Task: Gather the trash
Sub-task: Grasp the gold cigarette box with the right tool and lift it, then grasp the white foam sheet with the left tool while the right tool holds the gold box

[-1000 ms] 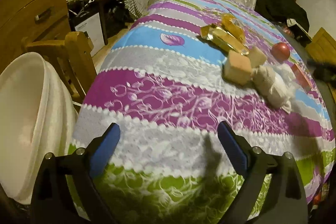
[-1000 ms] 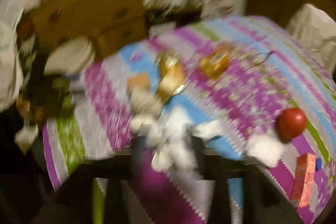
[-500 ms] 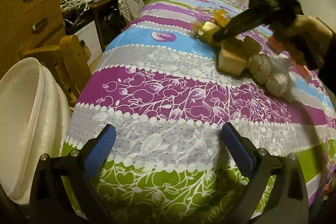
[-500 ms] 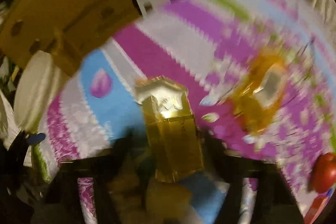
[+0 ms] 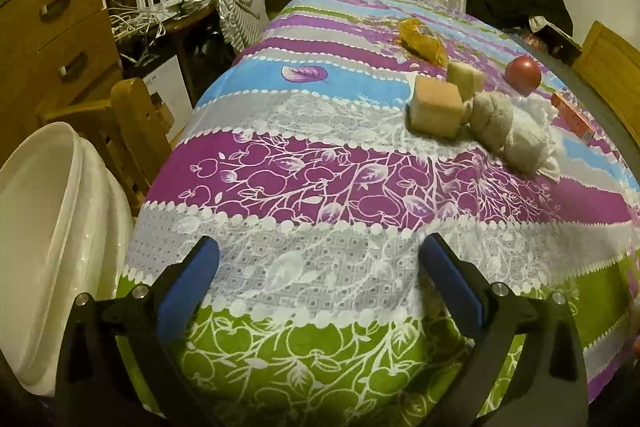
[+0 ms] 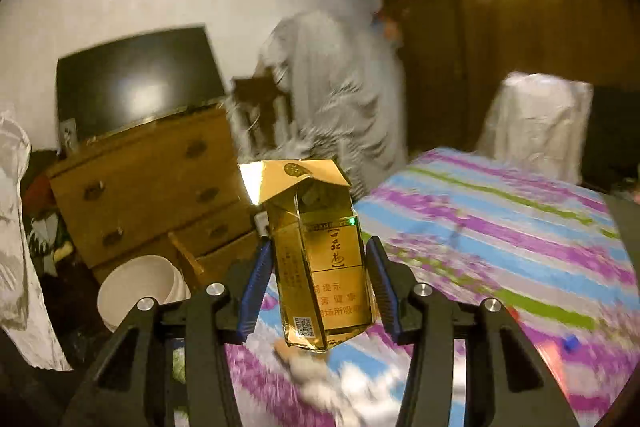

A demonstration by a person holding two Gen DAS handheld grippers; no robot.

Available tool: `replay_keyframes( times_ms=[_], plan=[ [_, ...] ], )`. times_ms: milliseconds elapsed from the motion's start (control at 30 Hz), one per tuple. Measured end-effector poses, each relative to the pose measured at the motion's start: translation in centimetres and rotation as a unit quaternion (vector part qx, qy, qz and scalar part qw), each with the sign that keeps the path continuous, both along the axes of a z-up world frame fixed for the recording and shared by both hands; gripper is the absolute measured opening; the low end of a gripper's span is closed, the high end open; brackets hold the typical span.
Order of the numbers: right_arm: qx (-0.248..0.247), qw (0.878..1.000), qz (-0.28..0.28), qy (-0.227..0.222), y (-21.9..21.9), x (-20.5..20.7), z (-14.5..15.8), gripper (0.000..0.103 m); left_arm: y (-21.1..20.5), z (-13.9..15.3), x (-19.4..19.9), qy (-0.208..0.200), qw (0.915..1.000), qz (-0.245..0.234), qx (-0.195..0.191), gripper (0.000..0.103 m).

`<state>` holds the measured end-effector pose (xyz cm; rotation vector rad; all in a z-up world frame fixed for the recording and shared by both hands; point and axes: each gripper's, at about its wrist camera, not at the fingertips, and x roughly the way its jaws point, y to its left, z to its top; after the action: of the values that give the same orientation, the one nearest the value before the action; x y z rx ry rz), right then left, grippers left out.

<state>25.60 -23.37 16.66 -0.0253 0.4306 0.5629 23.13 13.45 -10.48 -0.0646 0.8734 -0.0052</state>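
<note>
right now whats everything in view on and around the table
gold carton: 1, gold, lid flap open, clamped in right gripper above table edge
yellow wrapper: 1, crumpled, far on table
foam blocks: 2, tan and cream, mid table
grey wad: 1, beside blocks
red ball: 1, right side
red box: 1, right edge
white bin: 1, left of table
tablecloth: 1, striped
left gripper: open, empty
right gripper: shut on carton

On the table (image 5: 320, 187), my left claw (image 5: 320, 267) hangs over the near edge; blocks (image 5: 436, 103), yarn (image 5: 504, 131), apple (image 5: 522, 75) lie far right; bin (image 5: 44, 239) stands left of it.
</note>
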Motion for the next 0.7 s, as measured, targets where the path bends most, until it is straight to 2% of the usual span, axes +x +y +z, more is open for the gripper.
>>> replay_keyframes(
  times_ms=[67,167,333,467,567,633,667,700],
  plan=[
    [-0.003,0.999,-0.036,0.019,-2.6,-3.4,-1.7,0.050,0.2,-0.1,0.0,-0.002,1.0000,-0.001,-0.003,0.098],
    [-0.004,0.991,-0.096,0.093,-6.1,-7.1,-7.2,0.050,0.1,-0.1,0.0,-0.001,1.0000,0.000,0.003,0.097],
    [-0.019,0.964,-0.184,0.192,-8.5,-11.3,-17.7,0.050,-0.5,-0.3,0.0,0.001,0.9996,0.003,0.026,0.098],
    [-0.067,0.949,-0.218,0.220,-7.6,-12.6,-23.9,0.050,-0.6,-0.1,-0.2,-0.002,0.9994,0.006,0.034,0.097],
    [-0.084,0.946,-0.222,0.219,-7.1,-12.9,-26.8,0.054,-2.1,1.0,-1.1,-0.011,0.9986,-0.001,0.051,0.096],
    [-0.087,0.949,-0.218,0.212,-7.2,-13.1,-27.6,0.055,-4.8,3.1,-1.9,-0.030,0.9978,-0.034,0.047,0.095],
    [-0.082,0.951,-0.214,0.209,-7.4,-13.3,-27.8,0.059,-6.5,4.4,-1.9,-0.042,0.9965,-0.061,0.039,0.095],
    [-0.068,0.954,-0.206,0.207,-7.7,-13.3,-27.9,0.068,-9.2,6.4,-1.4,-0.059,0.9927,-0.099,0.036,0.095]
  ],
)
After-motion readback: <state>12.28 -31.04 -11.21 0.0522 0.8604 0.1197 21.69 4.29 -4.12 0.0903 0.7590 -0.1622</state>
